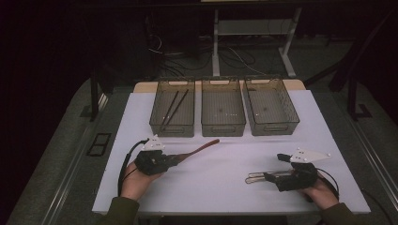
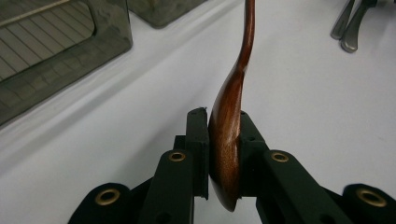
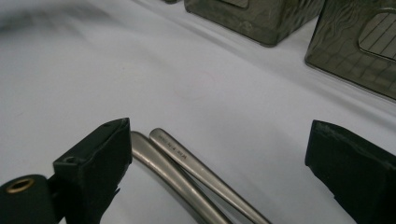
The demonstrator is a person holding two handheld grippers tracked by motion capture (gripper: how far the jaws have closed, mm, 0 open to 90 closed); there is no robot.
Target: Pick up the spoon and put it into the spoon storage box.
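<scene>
Wooden spoon (image 2: 229, 135) clamped by its bowl in left gripper (image 1: 157, 161), probably for binning; right gripper (image 3: 219, 163) spread wide around two metal handles (image 3: 187, 170), ungripped.

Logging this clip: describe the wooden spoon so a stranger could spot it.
On the white table, look before the three bins, toward the left. The wooden spoon has its bowl clamped in the left hand-held gripper; it is reddish-brown, unlike the metal cutlery.
</scene>
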